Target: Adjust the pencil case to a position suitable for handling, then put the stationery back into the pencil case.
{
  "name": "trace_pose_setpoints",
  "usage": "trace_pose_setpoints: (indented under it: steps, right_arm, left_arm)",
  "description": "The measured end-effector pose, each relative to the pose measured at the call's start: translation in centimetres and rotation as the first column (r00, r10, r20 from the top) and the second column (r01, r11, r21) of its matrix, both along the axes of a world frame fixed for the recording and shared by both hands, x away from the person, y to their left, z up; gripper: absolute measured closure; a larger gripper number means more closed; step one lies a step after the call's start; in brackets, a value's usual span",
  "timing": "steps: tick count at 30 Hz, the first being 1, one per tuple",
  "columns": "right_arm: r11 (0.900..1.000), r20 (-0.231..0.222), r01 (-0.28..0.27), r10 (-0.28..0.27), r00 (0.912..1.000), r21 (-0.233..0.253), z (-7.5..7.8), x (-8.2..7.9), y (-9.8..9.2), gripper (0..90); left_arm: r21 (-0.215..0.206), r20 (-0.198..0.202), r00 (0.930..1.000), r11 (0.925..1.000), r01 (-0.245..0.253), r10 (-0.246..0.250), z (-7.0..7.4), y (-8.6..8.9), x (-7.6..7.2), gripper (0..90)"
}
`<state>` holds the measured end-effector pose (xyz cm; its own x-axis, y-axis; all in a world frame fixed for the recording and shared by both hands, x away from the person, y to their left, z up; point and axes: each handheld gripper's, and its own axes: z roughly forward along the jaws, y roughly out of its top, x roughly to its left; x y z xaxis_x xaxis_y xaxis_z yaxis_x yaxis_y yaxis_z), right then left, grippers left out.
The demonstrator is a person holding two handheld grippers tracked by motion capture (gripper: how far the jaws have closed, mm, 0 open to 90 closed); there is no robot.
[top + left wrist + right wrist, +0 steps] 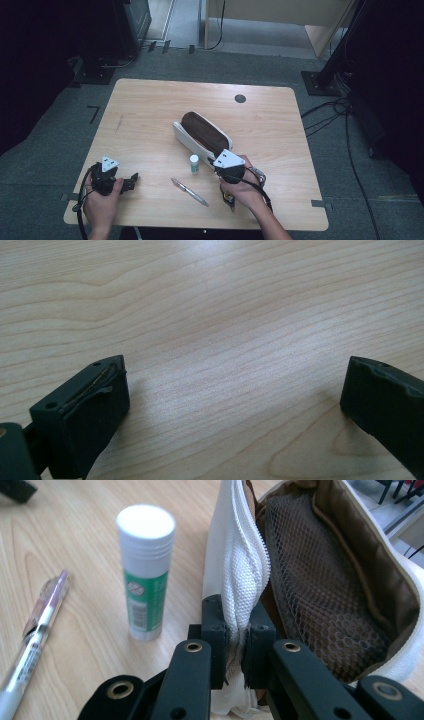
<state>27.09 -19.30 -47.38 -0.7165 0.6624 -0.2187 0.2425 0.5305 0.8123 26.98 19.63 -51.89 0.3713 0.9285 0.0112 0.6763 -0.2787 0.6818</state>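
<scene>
Jaws on the right gripper (235, 645) are pinched tight on the near wall of the pencil case (320, 580), white zipper edge clamped between them, no gap left. Same right gripper (227, 167) sits at the case's near end in the high view, person's right hand (245, 190) behind it.

Pencil case (202, 132) lies about mid-counter, running diagonally, mouth open, brown mesh lining showing inside. White outer shell, tan trim on the rim.

Left gripper (235, 405): jaws wide apart, nothing between them, bare wood under them. In the high view the left gripper (117, 180) is near the counter's front left corner, held by the left hand (102, 202), well apart from the case.

Glue stick (145, 575) stands upright just beside the case, left of the clamped wall in the right gripper view, white cap, green label; not touching it. Glue stick (194, 164) is just left of the right gripper.

Pen (190, 192) lies flat on the counter (150, 100) between the two grippers, nearer the right one, angled. Pen (32, 635) is clear of the glue stick.
</scene>
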Motion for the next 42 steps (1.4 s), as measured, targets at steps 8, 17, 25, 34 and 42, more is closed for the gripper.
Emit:
trace_pose_setpoints:
  steps: [8, 17, 25, 34, 42]
  right_arm:
    - [1.0, 0.018, 0.02, -0.021, 0.9996, 0.02, 0.5, -0.9, 0.2, 57.1]
    - [0.996, 0.016, 0.026, -0.028, 0.9995, 0.088, 2.5, -2.8, -0.7, 50.0]
    - [0.982, -0.038, 0.089, -0.084, 0.9957, 0.165, 2.9, -3.7, -2.0, 48.8]
    - [0.963, -0.089, 0.173, -0.158, 0.9835, 0.208, 2.0, -5.6, -4.4, 44.2]
    - [0.947, -0.149, 0.229, -0.199, 0.9686, 0.224, -0.4, -7.3, -5.5, 45.3]
  left_arm:
    - [0.001, 0.0, 1.0, 1.0, 0.0, 0.0, 0.0, 0.0, 0.0, 0.0]
    - [0.0, 0.0, 1.0, 1.0, 0.0, 0.0, 0.0, 0.0, 0.0, 0.0]
    - [0.0, 0.0, 1.0, 1.0, 0.0, 0.0, 0.0, 0.0, 0.0, 0.0]
    - [0.0, 0.0, 1.0, 1.0, 0.003, -0.003, 0.0, 0.0, 0.0, 0.0]
    - [0.0, 0.001, 1.0, 1.0, 0.003, -0.003, 0.0, 0.0, 0.0, 0.0]
